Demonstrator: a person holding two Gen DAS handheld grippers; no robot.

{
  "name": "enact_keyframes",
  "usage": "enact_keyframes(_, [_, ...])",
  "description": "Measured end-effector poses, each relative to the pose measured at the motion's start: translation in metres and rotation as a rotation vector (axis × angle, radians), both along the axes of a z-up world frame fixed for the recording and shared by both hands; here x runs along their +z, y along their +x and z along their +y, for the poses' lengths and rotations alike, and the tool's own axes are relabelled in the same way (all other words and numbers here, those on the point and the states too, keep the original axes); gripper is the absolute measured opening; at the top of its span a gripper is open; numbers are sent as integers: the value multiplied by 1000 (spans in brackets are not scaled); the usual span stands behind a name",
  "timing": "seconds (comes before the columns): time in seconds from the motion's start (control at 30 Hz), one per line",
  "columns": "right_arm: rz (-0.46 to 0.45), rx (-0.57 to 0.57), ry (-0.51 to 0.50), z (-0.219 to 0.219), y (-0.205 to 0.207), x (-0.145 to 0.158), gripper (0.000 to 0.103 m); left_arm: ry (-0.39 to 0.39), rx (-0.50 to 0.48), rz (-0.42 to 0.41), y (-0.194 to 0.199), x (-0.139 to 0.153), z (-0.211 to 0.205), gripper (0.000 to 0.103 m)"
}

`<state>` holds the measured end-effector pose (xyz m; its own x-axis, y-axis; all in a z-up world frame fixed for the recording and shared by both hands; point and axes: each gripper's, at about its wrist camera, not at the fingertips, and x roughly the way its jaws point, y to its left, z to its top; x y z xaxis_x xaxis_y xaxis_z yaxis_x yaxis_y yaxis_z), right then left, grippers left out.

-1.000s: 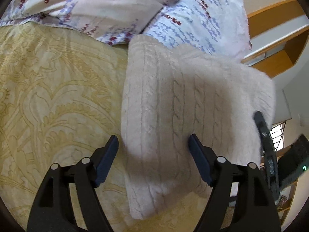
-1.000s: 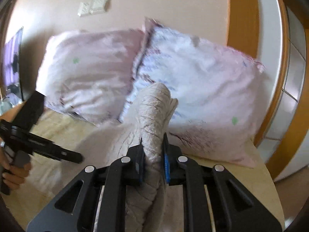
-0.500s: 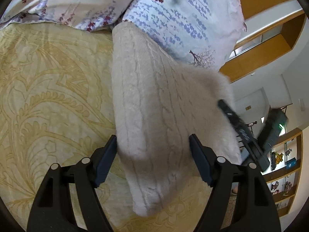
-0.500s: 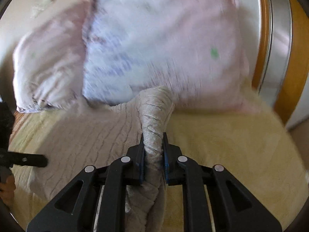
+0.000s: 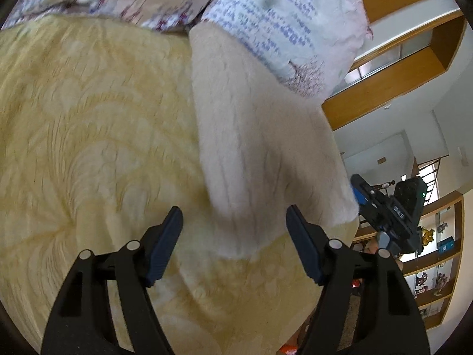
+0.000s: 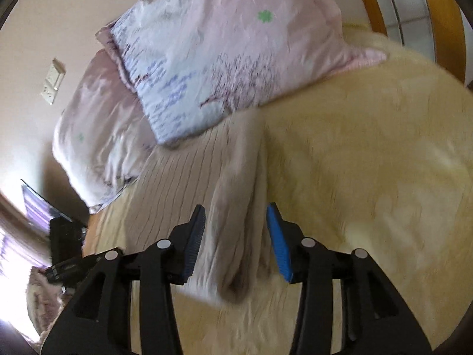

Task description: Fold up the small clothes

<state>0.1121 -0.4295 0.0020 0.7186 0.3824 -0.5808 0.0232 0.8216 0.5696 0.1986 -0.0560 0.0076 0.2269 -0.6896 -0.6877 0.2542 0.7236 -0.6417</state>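
Left hand-held gripper (image 5: 233, 245) spread wide, empty, above bed (image 5: 88, 148). Right hand-held gripper (image 6: 236, 239) released, pads either side of cream knit sweater (image 6: 236, 207), apparently not touching; blur hinders. Sweater lies folded on yellow patterned bedspread, far end against 2 floral pillows (image 6: 224, 59). Wooden shelves (image 5: 437, 269) beyond bed; wall switches (image 6: 53, 81) above pillows.
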Motion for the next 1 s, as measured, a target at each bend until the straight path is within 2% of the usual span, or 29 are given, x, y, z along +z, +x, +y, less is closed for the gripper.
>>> enact_keyframes(0.13, [8, 23, 33, 5, -14, -7, 45, -8, 3, 5, -6, -2, 0, 60])
enact_keyframes(0.2, [12, 36, 9, 11, -16, -10, 27, -18, -3, 15, -8, -4, 0, 50])
enact_keyframes(0.23, [9, 40, -7, 15, -15, -11, 11, -26, -11, 22, -7, -6, -2, 38])
enact_keyframes(0.27, [-4, 23, -27, 16, -16, -8, 11, -44, -21, 30, -7, -7, -3, 24])
enact_keyframes(0.33, [-72, -12, -56, 15, -23, 6, 11, -52, -20, 20, -8, -6, -3, 18])
enact_keyframes(0.43, [-153, -48, -118, 17, -32, 25, 11, -61, -33, -18, -14, 0, -1, 15])
enact_keyframes(0.5, [-130, -54, -178, 20, -29, 22, 11, -48, -39, -36, -17, 1, -2, 15])
enact_keyframes(0.6, [-30, -77, -253, 21, -19, -1, 10, -32, -45, -40, -20, -2, -3, 14])
enact_keyframes(0.7, [52, -100, -224, 12, -14, -27, 10, -12, -48, -40, -24, -6, -3, 14])
enact_keyframes(0.83, [62, -106, -201, 10, -15, -28, 11, 30, -60, -66, -25, -4, -8, 17])
enact_keyframes(0.9, [69, -88, -185, 9, -14, -24, 12, 45, -63, -83, -25, 1, -9, 22])
enact_keyframes(0.93, [68, -85, -165, 7, -16, -21, 16, 58, -59, -94, -25, 4, -9, 30])
enact_keyframes(0.97, [64, -80, -145, 5, -16, -18, 23, 62, -53, -107, -24, 7, -8, 46])
enact_keyframes(1.0, [55, -82, -125, 4, -17, -14, 29, 68, -37, -126, -22, 12, -6, 54])
